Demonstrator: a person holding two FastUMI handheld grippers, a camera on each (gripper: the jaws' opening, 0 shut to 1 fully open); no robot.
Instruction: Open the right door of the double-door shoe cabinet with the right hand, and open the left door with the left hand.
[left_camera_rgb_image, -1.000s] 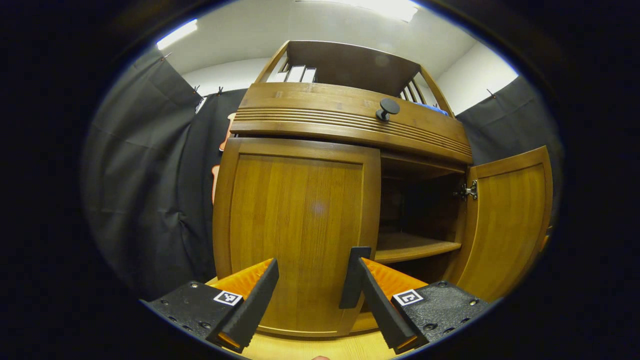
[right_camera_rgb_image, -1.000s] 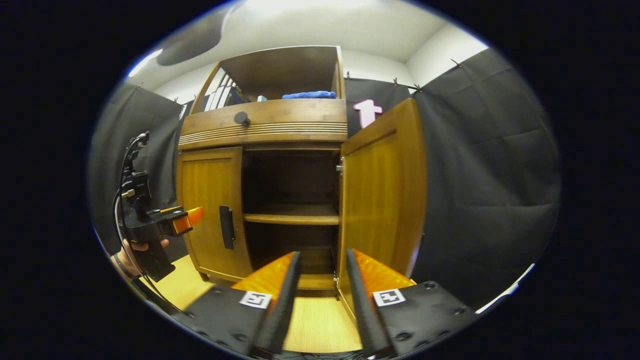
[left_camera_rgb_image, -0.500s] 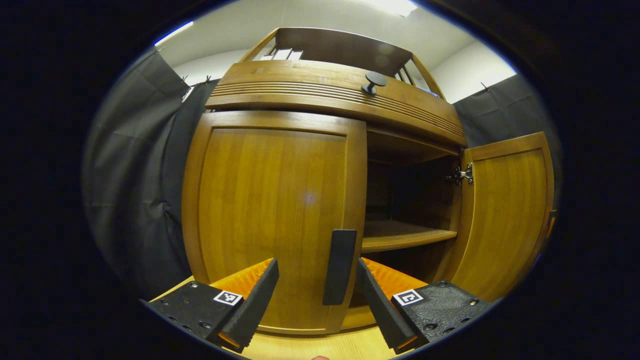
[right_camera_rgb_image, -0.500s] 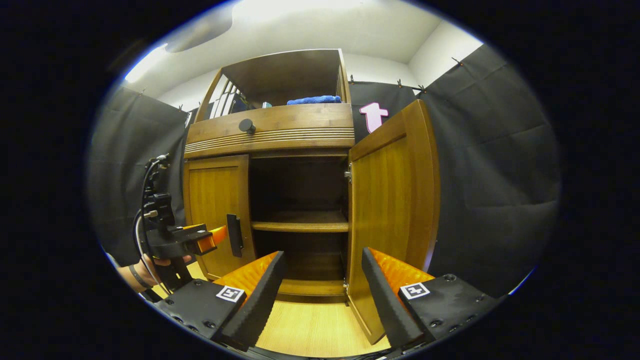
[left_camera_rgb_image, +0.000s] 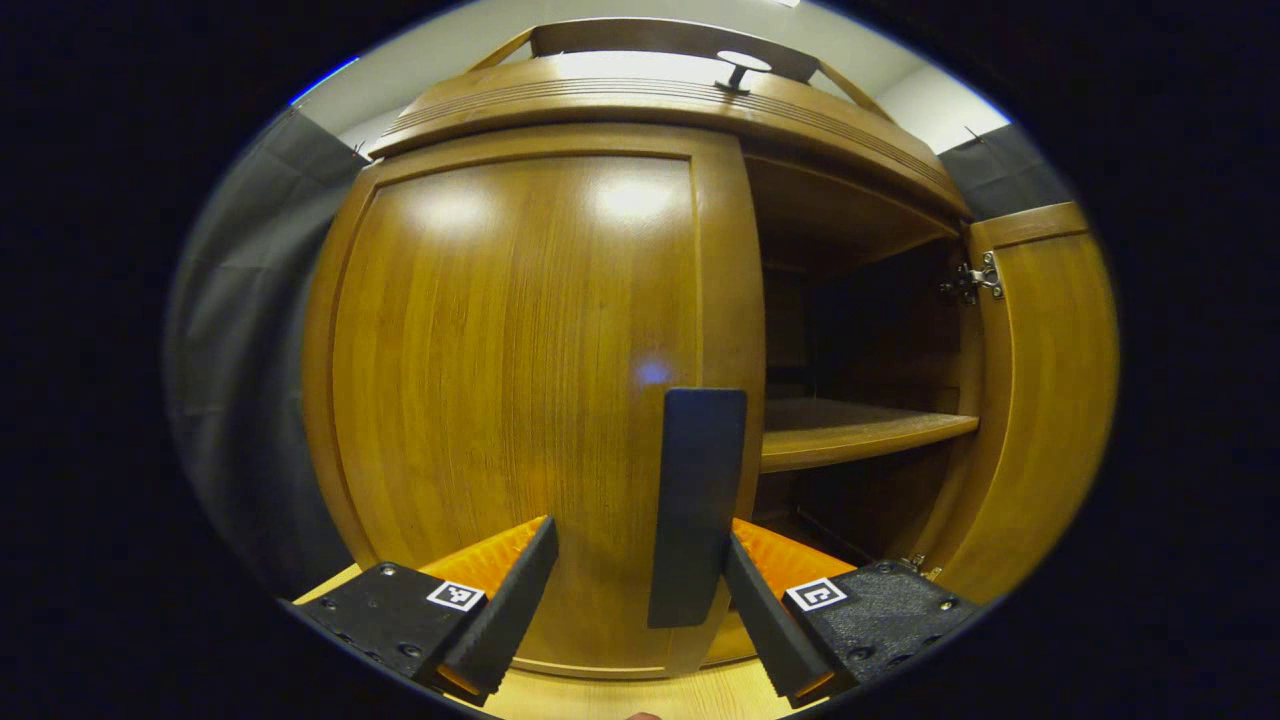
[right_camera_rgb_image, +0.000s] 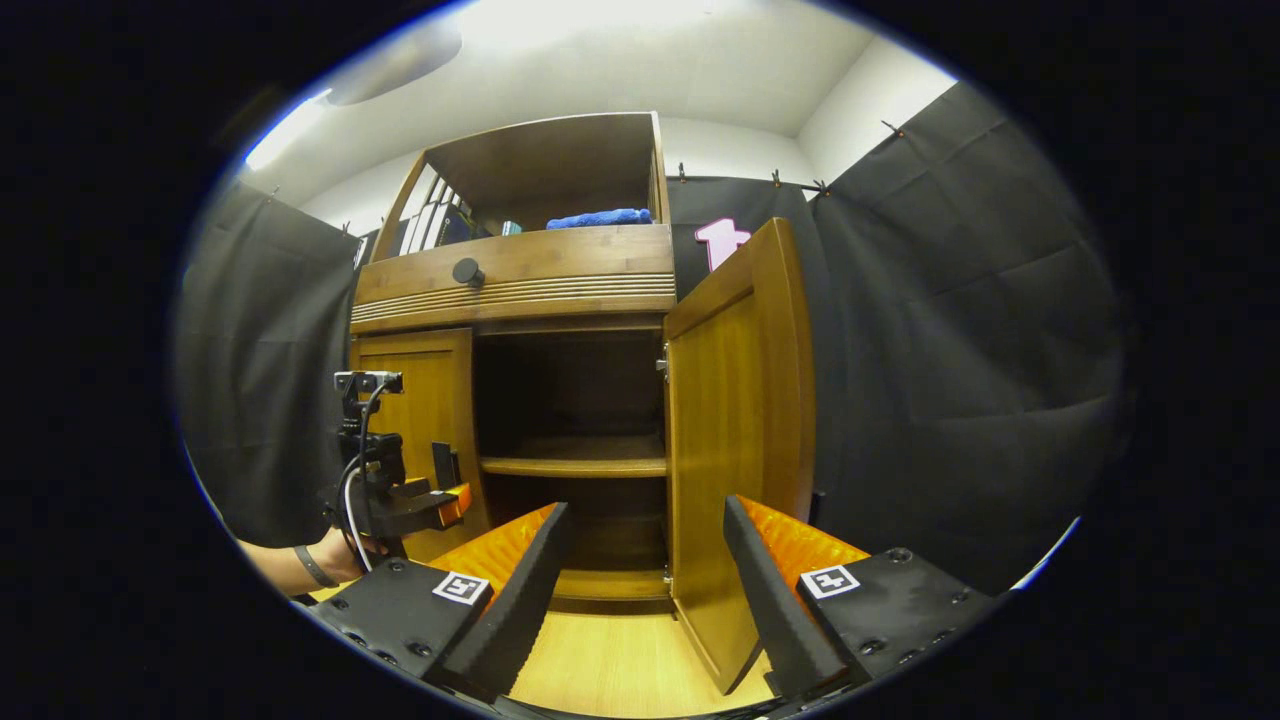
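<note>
Left gripper (left_camera_rgb_image: 630, 625) is held spread, with the left door (left_camera_rgb_image: 520, 400) handle (left_camera_rgb_image: 695, 505) seen lower centre between its fingers, contact unclear. Right gripper (right_camera_rgb_image: 645, 600) is held spread, gripping nothing; right door (right_camera_rgb_image: 740, 450) stands open at centre right

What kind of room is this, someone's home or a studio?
Probably a staged recording booth, not a home: black cloth hangs clipped along the walls around a lone wooden shoe cabinet, and a hand points a cabled gripper at its closed left door.
</note>
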